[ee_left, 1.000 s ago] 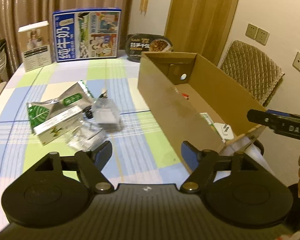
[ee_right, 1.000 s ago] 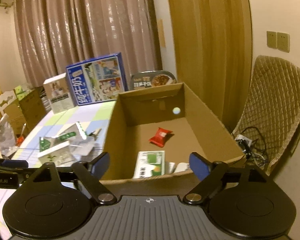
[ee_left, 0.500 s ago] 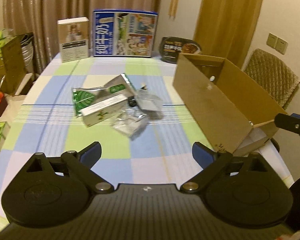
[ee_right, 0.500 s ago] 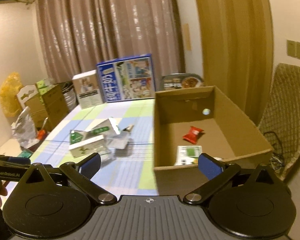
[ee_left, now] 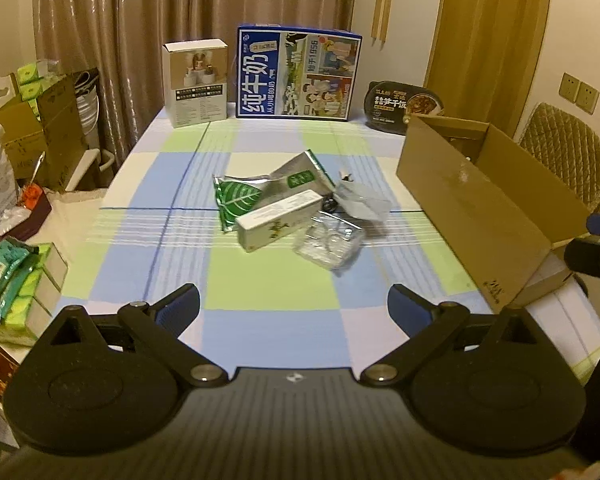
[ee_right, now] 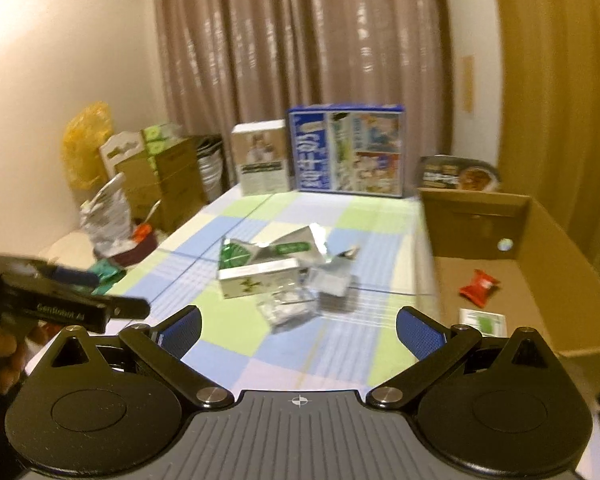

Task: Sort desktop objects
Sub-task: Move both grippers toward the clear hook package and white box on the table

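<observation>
A pile lies mid-table: a green leaf pouch (ee_left: 236, 198), a white-and-green box (ee_left: 280, 220), a silver pouch (ee_left: 300, 178) and clear plastic bags (ee_left: 328, 244). My left gripper (ee_left: 294, 304) hovers open and empty before the pile, well short of it. The cardboard box (ee_left: 480, 200) stands at the table's right. In the right wrist view its floor holds a red packet (ee_right: 480, 286) and a white-and-green card (ee_right: 482, 320). My right gripper (ee_right: 299, 322) is open and empty, facing the white-and-green box (ee_right: 260, 280) and a clear bag (ee_right: 288, 308). The left gripper's body (ee_right: 72, 308) shows at that view's left.
A blue milk carton (ee_left: 298, 76), a white product box (ee_left: 196, 82) and a black meal bowl (ee_left: 404, 106) line the table's far edge. A quilted chair (ee_left: 568, 152) stands behind the cardboard box. Cartons (ee_left: 40, 128) and green packs (ee_left: 8, 276) crowd the left side.
Both grippers have drawn back from the cardboard box and swung left toward the pile. Both pairs of jaws have widened. The pile has not moved.
</observation>
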Demonstrator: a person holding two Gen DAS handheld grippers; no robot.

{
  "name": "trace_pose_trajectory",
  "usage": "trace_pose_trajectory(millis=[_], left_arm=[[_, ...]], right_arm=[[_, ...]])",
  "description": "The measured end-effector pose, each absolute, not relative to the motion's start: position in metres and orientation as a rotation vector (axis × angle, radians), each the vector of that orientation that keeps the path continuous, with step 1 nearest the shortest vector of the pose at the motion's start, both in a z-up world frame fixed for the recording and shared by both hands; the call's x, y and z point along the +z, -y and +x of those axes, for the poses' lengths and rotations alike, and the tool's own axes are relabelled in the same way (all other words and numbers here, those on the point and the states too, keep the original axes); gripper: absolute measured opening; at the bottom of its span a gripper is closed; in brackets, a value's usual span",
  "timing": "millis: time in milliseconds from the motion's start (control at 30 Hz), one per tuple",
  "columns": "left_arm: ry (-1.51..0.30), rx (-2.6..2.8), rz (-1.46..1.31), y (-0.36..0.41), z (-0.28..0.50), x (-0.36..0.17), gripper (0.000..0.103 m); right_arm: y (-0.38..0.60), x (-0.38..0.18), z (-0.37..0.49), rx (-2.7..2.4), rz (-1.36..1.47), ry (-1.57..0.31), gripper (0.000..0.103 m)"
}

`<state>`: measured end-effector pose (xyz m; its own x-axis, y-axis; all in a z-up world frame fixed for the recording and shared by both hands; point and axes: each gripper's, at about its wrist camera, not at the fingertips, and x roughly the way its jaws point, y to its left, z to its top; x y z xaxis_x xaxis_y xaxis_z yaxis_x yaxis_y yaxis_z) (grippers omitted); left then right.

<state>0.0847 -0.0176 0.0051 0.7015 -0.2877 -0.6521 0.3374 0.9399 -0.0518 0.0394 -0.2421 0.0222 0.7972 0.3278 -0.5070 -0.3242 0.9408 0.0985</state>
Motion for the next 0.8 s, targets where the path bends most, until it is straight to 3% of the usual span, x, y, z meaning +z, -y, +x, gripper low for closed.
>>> trace_pose_trajectory(millis=[800], left_arm=[[-0.716,-0.483,0.29,-0.005,0.202,-0.054,0.098]], right_arm=[[0.184,-0.07,0.174,0.5,-0.195,-0.732,0.101]])
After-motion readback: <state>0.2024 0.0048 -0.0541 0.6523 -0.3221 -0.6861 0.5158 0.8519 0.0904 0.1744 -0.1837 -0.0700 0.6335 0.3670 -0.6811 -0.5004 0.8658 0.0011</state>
